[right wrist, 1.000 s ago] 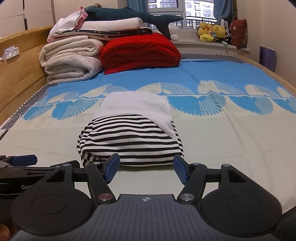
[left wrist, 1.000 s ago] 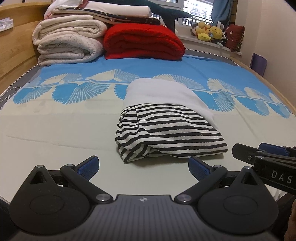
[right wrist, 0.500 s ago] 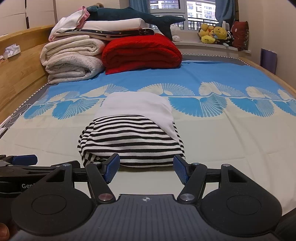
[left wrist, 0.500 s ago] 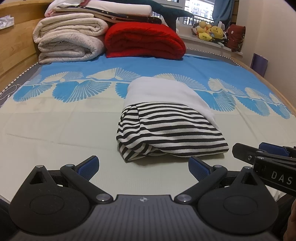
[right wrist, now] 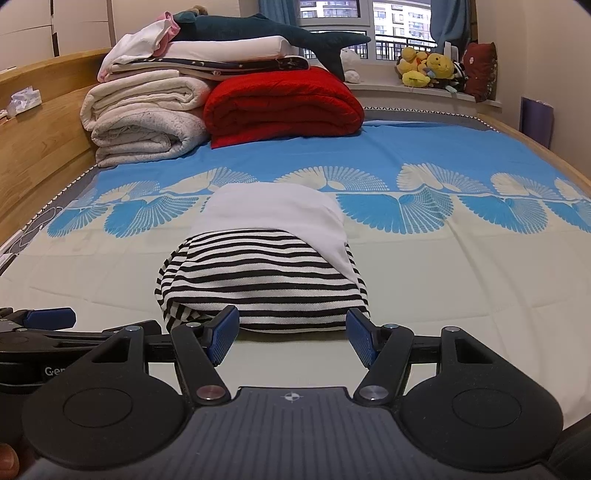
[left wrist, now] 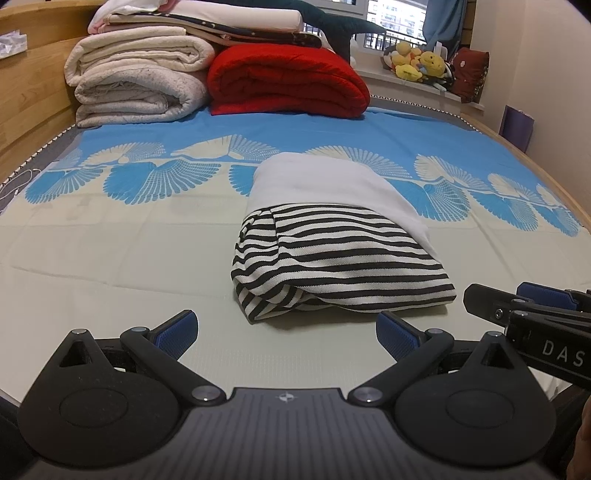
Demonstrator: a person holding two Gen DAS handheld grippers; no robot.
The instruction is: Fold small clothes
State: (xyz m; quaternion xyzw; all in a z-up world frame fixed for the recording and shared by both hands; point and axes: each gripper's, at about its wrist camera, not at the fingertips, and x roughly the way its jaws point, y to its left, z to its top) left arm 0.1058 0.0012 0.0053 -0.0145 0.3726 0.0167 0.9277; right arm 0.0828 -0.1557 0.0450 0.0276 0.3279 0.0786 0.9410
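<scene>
A folded small garment [left wrist: 332,254] lies in the middle of the bed, black-and-white striped at the near end and plain white at the far end. It also shows in the right wrist view [right wrist: 262,280]. My left gripper [left wrist: 287,334] is open and empty, a little in front of the garment's near left corner. My right gripper [right wrist: 291,339] is open and empty, just in front of the garment's near edge, apart from it. The right gripper's side shows at the right of the left wrist view [left wrist: 524,306], and the left gripper's side at the left of the right wrist view [right wrist: 37,325].
Folded cream blankets [left wrist: 136,85] and a red quilt [left wrist: 288,81] are stacked at the head of the bed, with a plush shark [right wrist: 266,31] on top. A wooden bed frame [right wrist: 37,147] runs along the left. Plush toys [right wrist: 428,70] sit on the windowsill.
Both views have tilted slightly, so the scene sits a little lower in frame. The garment and both open grippers stay where they were.
</scene>
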